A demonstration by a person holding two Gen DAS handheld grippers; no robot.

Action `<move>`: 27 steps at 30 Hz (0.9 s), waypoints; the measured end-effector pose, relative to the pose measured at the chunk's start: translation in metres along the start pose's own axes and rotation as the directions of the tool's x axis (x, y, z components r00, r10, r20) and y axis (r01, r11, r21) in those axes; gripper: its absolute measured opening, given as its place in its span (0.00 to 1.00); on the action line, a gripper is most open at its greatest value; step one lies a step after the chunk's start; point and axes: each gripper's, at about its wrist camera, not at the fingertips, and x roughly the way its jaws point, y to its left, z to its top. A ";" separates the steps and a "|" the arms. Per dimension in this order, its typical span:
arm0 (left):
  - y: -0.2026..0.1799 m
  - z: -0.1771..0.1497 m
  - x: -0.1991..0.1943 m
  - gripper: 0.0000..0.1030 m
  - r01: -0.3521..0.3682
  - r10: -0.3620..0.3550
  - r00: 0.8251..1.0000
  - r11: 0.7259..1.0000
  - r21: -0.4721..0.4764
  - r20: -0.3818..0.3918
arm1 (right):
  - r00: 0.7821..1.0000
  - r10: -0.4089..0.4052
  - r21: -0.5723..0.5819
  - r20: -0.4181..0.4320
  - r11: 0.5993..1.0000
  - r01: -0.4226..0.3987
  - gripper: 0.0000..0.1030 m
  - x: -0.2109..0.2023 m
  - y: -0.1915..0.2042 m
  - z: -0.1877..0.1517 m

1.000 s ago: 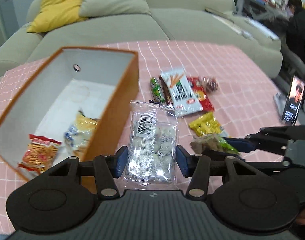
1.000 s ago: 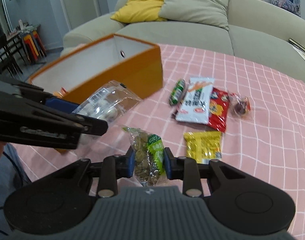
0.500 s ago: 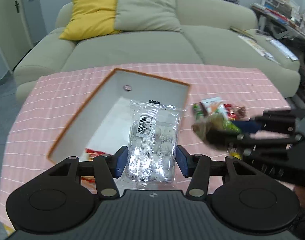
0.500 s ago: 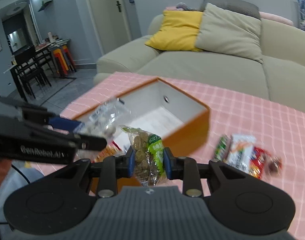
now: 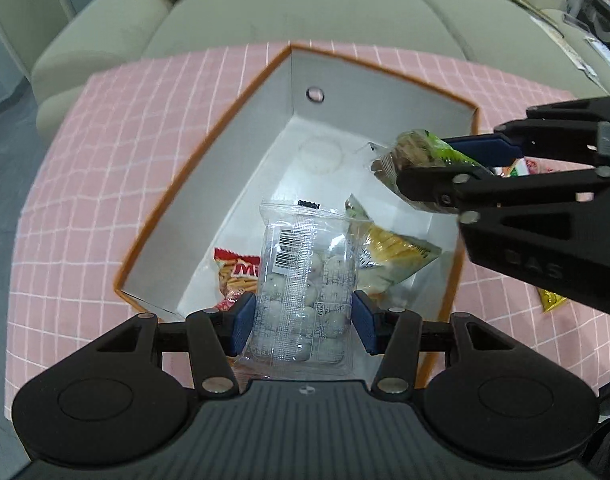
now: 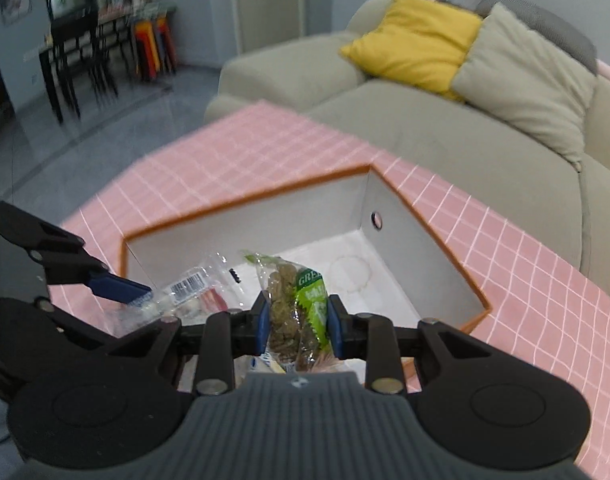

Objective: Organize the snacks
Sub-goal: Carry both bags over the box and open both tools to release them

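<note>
We are holding our left gripper [image 5: 303, 316] clamped on the clear packet of white sweets [image 5: 303, 292] and our right gripper [image 6: 299, 330] clamped on the green-labelled clear snack bag [image 6: 295, 312] over the orange white-lined box [image 5: 209, 160], risking a collision at three o'clock.

Pink checked tablecloth [image 5: 117, 148] covers the table. Behind it a beige-green sofa [image 6: 465, 140] with a yellow cushion [image 6: 413, 40] beside a beige cushion [image 6: 525, 68], touching; a grey cushion [image 6: 545, 16] sits behind them. Papers or magazines [image 5: 561, 36] lie on the sofa's far seat. Grey tiled floor [image 6: 85, 120]. Black dining table with black chairs [image 6: 81, 56] and stacked orange-red stools [image 6: 153, 48] well apart, near the back wall.
</note>
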 end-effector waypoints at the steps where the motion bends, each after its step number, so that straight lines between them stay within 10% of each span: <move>1: 0.002 -0.001 0.003 0.57 -0.002 0.002 1.000 1.000 0.000 -0.010 | 1.000 -0.006 -0.010 -0.023 1.000 0.006 0.25 0.009 -0.001 0.001; 27: 0.000 0.005 0.061 0.61 -0.018 0.023 0.992 0.999 0.036 -0.128 | 0.960 -0.086 -0.082 -0.266 0.994 0.066 0.31 0.097 -0.010 -0.013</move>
